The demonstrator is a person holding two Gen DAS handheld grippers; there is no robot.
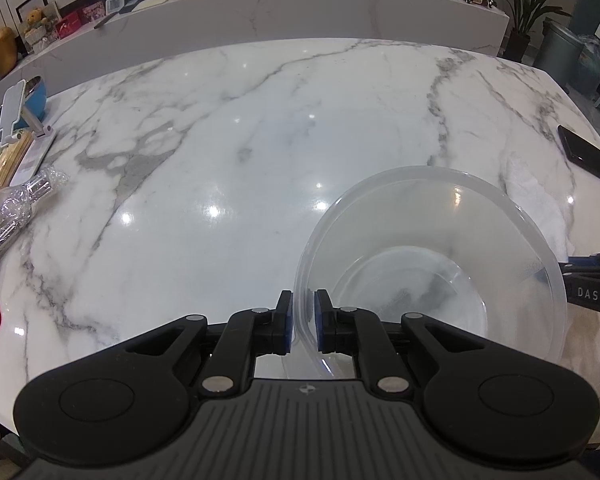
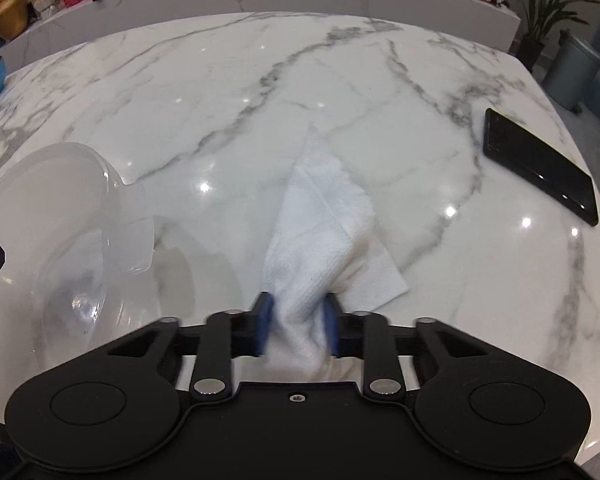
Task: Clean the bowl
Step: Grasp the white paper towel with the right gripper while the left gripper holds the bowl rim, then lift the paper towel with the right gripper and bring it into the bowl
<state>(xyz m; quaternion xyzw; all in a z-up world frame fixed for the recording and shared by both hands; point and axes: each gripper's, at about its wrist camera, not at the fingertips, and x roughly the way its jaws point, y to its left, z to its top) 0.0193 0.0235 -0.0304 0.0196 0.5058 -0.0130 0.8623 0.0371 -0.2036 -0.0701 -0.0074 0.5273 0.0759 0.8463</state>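
Observation:
A clear plastic bowl (image 1: 432,264) is tilted over the white marble table (image 1: 220,140). My left gripper (image 1: 303,322) is shut on the bowl's near rim, one pad inside and one outside. The bowl also shows at the left of the right wrist view (image 2: 64,232). My right gripper (image 2: 298,326) is shut on a white cloth (image 2: 320,232), which trails forward onto the table to the right of the bowl. Part of the cloth shows behind the bowl in the left wrist view (image 1: 536,196).
A black phone (image 2: 540,164) lies near the table's right edge. At the left edge are a crumpled clear wrapper (image 1: 24,204), a white stand (image 1: 16,116) and a blue container (image 1: 36,96). A marble counter (image 1: 300,4) with clutter runs behind the table.

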